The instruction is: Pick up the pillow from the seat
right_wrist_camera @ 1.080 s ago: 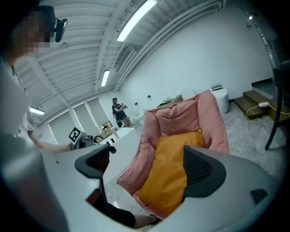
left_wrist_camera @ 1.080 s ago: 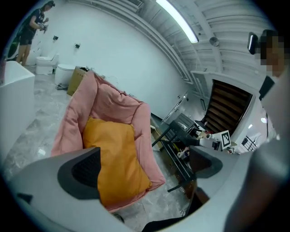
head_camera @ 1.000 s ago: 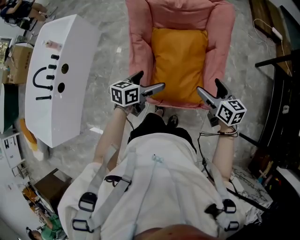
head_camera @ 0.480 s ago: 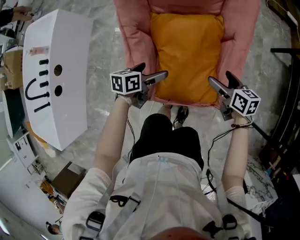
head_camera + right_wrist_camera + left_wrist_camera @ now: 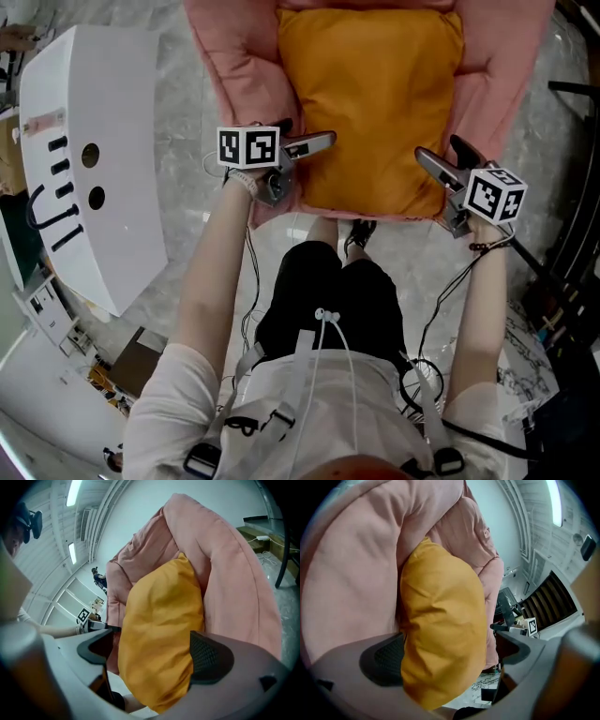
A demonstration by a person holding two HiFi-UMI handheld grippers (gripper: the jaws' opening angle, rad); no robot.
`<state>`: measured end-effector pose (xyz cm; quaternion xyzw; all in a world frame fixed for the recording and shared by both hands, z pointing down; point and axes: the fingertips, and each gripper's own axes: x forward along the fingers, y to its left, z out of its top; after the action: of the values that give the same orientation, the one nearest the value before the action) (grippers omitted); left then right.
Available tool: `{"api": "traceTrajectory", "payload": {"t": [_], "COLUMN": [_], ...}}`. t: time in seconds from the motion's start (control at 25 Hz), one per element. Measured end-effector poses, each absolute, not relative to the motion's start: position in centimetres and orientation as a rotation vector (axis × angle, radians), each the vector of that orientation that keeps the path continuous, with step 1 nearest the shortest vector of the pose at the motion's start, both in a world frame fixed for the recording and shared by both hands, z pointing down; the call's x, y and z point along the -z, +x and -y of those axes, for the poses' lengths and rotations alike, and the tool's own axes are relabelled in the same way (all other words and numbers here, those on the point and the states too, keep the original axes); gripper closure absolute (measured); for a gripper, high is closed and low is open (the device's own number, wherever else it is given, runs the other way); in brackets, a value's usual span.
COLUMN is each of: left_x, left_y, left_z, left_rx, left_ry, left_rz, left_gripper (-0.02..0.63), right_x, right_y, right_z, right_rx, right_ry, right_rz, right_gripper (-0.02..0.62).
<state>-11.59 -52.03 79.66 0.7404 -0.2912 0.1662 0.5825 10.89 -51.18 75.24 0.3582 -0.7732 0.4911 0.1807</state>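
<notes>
An orange pillow [image 5: 370,103] lies flat on the seat of a pink padded armchair [image 5: 234,66]. My left gripper [image 5: 305,136] is open at the pillow's near left edge, beside the chair's left arm. My right gripper [image 5: 441,155] is open at the near right edge. In the left gripper view the pillow [image 5: 440,630] bulges between the open jaws of that gripper [image 5: 447,653]. The right gripper view likewise has the pillow [image 5: 159,634] filling the gap of its gripper [image 5: 154,651]. Neither gripper has closed on the fabric.
A white cabinet [image 5: 84,187] with black marks stands on the grey floor to the left. A black metal frame [image 5: 572,234] and cables are at the right. The person's legs and a shoe [image 5: 361,232] are just below the chair's front edge.
Both grippers have moved forward to the chair and now flank the pillow's near edge. The chair and pillow look closer and larger.
</notes>
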Motion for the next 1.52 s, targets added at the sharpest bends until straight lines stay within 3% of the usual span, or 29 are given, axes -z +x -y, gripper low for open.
{"api": "traceTrajectory", "payload": {"t": [0.56, 1.08, 1.12, 1.2, 1.32, 1.4, 1.52], "left_x": [-86.8, -91.2, -91.1, -90.4, -88.6, -87.0, -84.1], "left_y": [-8.4, -6.1, -6.1, -6.1, -6.1, -6.0, -6.5], "left_z": [53.5, 55.2, 55.2, 55.1, 54.7, 54.4, 54.1], "left_rx": [-0.453, -0.489, -0.480, -0.475, -0.499, -0.500, -0.457], "left_ry": [1.677, 1.739, 1.750, 1.774, 1.827, 1.885, 1.954], "left_rz": [0.547, 0.636, 0.659, 0.690, 0.713, 0.722, 0.768], "left_gripper": [0.017, 0.024, 0.066, 0.175, 0.324, 0.419, 0.447], "right_x": [-83.8, -88.7, -88.5, -87.7, -86.3, -84.9, -81.9], "right_y": [11.6, 9.1, 8.9, 8.7, 9.0, 9.1, 8.9], "right_z": [54.0, 55.8, 55.8, 55.8, 55.2, 54.6, 54.1], "right_rx": [-1.621, -1.481, -1.450, -1.372, -1.273, -1.206, -1.112], "right_ry": [0.951, 0.998, 1.001, 1.000, 1.010, 1.016, 1.052], "right_rz": [2.052, 1.960, 1.971, 1.993, 2.007, 2.026, 2.089], "right_gripper": [0.109, 0.116, 0.156, 0.295, 0.416, 0.460, 0.472]}}
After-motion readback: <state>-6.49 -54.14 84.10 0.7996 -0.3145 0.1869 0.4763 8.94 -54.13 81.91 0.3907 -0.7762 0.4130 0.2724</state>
